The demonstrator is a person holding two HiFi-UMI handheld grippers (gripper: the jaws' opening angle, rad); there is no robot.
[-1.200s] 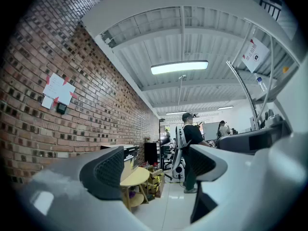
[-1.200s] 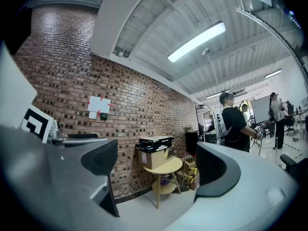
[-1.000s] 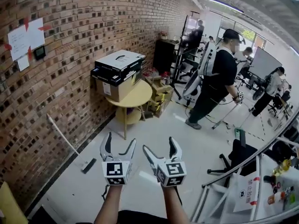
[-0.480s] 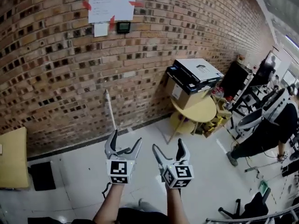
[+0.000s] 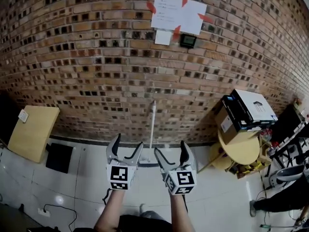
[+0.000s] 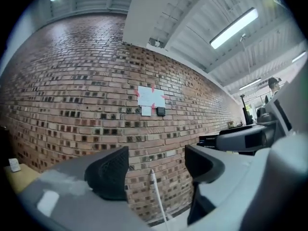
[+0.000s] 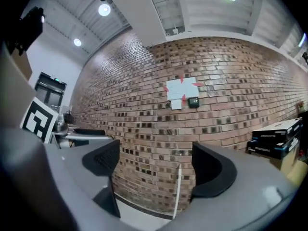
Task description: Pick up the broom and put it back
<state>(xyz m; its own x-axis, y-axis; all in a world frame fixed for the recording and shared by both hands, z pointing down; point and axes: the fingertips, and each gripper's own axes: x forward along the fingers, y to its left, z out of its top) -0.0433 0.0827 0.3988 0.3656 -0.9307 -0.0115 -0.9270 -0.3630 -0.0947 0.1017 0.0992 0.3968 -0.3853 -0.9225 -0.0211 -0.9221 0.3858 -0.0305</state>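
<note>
Broom (image 5: 152,125) leans against the far brick wall (image 5: 87,57), apart from both tools. Left hand-held gripper (image 5: 126,147): jaws closing, nothing between them. Right hand-held gripper (image 5: 170,151): jaws apart, empty. Handle judged light, stiff, smooth; grasp mid-shaft.
</note>
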